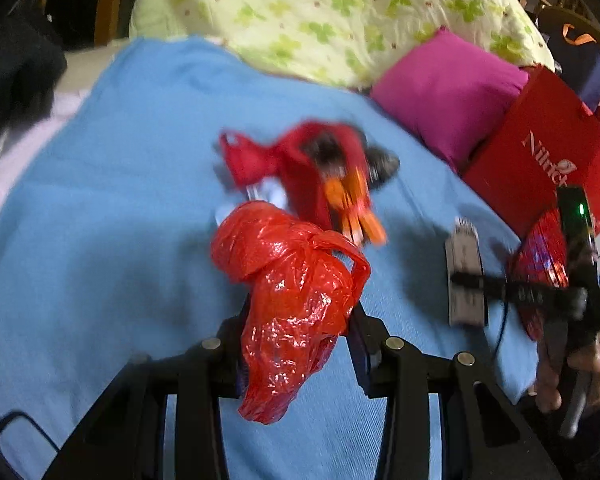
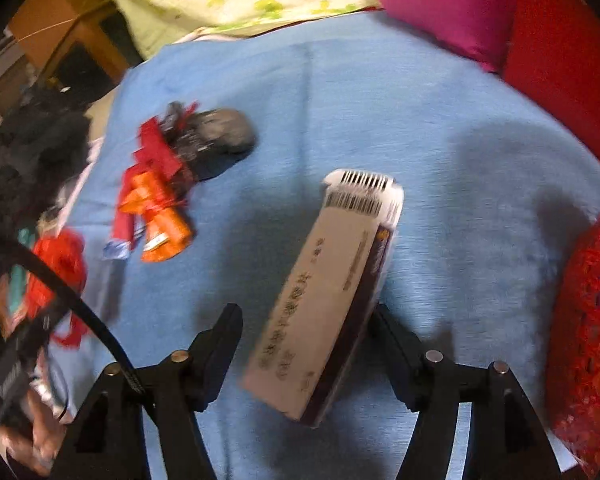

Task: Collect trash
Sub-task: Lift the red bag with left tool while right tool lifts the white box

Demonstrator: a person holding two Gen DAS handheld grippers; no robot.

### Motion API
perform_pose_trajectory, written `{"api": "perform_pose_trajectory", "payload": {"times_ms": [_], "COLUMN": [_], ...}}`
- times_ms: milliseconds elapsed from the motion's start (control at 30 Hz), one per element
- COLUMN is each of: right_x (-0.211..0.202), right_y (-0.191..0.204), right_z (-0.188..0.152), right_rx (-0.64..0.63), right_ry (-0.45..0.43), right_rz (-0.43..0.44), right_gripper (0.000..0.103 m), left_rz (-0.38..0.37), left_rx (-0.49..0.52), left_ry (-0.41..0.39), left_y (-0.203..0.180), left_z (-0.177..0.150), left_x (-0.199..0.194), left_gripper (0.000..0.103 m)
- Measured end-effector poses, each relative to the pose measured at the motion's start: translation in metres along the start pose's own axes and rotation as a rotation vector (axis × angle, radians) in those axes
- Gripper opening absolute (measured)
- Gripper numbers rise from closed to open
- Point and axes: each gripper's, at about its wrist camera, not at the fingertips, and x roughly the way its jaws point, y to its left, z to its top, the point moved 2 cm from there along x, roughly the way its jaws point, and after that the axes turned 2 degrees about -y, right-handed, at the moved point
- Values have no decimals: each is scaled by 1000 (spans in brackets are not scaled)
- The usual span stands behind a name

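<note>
Above the blue bedspread (image 1: 112,208), my left gripper (image 1: 298,320) holds a crumpled red plastic bag (image 1: 292,300) between narrowed jaws; my right gripper (image 2: 306,332) has a printed cardboard box (image 2: 328,292) between its jaws, tilted, contact on the left side unclear. Risks: the slick bag film could slide out, since only loose folds appear pinched; the box could pivot and drop. Remaining wrappers (image 1: 340,188) lie heaped further along the bed, untouched.
</note>
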Motion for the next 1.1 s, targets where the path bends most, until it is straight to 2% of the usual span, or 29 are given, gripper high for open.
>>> {"api": "perform_pose_trajectory", "payload": {"times_ms": [133,267,467,500,533,567,600,633,700,833,1100], "right_x": [-8,-8,1,1,-1,-3,-6,-7,-12,-24,-76], "right_y": [-3,-2,10,12,11,11,11,11,9,8,18], "right_z": [1,0,-6,-6,-7,-8,-8,-8,-8,-6,-10], "right_rx": [-19,-21,-58,-65,-67,-71,-70,-67,-58,-64,-141], "right_ry": [-44,-36,-15,-23,-28,-30,-34,-35,-45,-87,-284], "right_rz": [-105,-124,-181,-180,-173,-159,-140,-130,-103,-28,76], "right_gripper": [70,70,69,68,55,53,53,53,53,52,53], "left_rz": [48,75,115,121,129,136,142,153,167,184,215], "left_rx": [-12,-14,40,48,54,60,62,68,77,87,82], "left_ry": [57,70,55,48,42,35,30,25,12,-7,-74], "left_y": [-1,-3,-7,-9,-9,-9,-8,-8,-6,-7,-20], "left_z": [-19,-29,-35,-36,-35,-35,-35,-35,-33,-33,-37], "left_x": [8,10,12,12,13,14,14,15,17,16,-10], "left_gripper": [46,63,67,67,67,64,54,48,43,40,39]}}
